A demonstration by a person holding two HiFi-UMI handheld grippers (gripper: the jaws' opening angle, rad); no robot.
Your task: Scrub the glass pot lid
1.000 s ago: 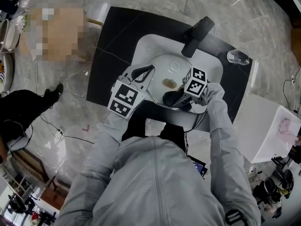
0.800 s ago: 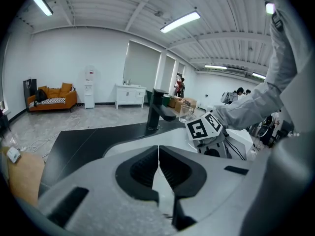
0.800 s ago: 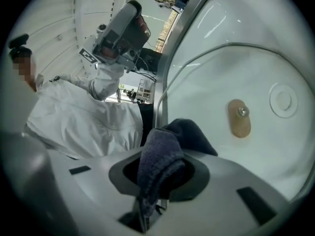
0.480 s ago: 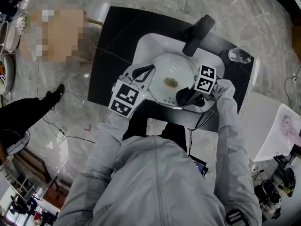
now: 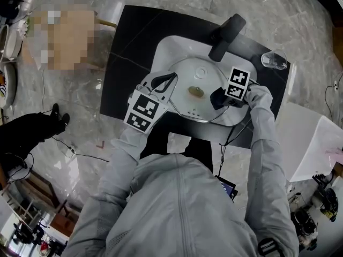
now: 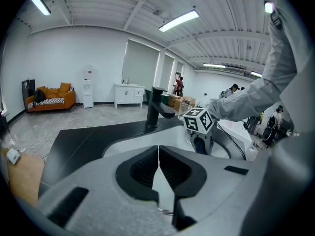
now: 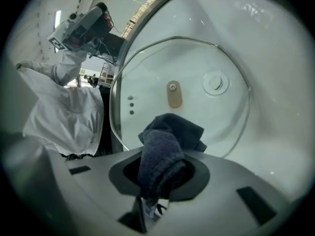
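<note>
The glass pot lid (image 5: 183, 105) lies tilted in the white sink (image 5: 165, 49), with its metal rim around it and a small brownish fitting (image 7: 173, 94) at its middle. The sink's drain (image 7: 215, 82) shows through the glass.

The left gripper (image 5: 169, 79) is at the lid's left edge. Its jaws are closed together, pinching the lid's thin metal rim low between them. The right gripper (image 5: 218, 98) is over the lid's right side, and its jaws are clamped on a bunched dark cloth (image 7: 164, 149). The cloth sticks out past the jaws and sits against the glass near the rim.

The sink is set in a black bench (image 5: 128, 42), with a black tap (image 5: 227, 35) at its far edge. A clear glass (image 5: 272, 62) lies on the bench to the right of the tap.
</note>
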